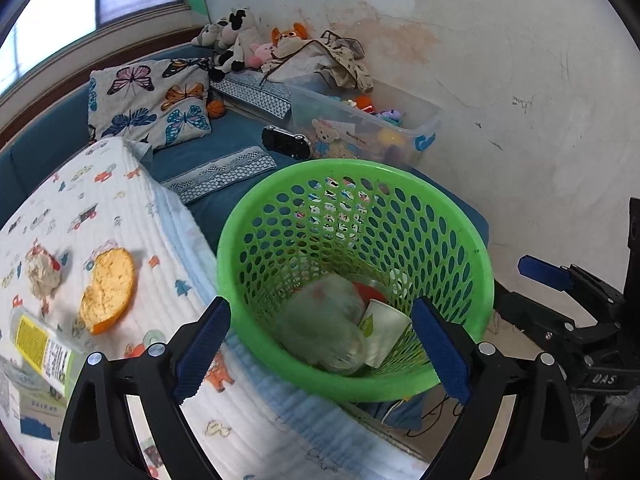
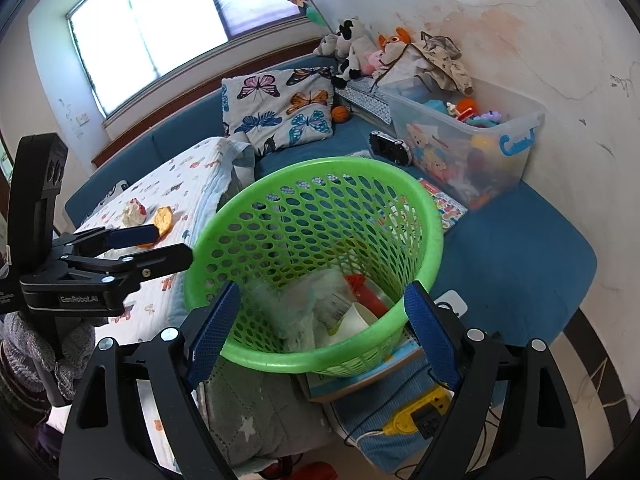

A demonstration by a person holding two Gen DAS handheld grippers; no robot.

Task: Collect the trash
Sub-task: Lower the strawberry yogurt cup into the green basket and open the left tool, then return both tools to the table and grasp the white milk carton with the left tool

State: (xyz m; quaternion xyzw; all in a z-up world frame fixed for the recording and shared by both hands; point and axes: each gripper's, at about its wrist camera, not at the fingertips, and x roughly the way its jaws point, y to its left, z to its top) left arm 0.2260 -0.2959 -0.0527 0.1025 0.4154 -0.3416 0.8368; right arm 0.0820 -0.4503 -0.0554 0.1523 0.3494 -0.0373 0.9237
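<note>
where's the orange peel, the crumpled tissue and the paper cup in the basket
orange peel [image 1: 107, 289], left wrist view, on its pale inner side
crumpled tissue [image 1: 42, 275], left wrist view, on the middle of the wad
paper cup [image 1: 383, 332], left wrist view, on its white side wall inside the green basket [image 1: 240, 240]

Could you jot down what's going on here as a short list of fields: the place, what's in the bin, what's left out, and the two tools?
Place: bed with a quilt
Bin: green basket
In bin: paper cup, crumpled plastic bag, something red
Still on quilt: orange peel, crumpled tissue, flattened bottle
Left tool: open, empty
Right tool: open, empty
</note>
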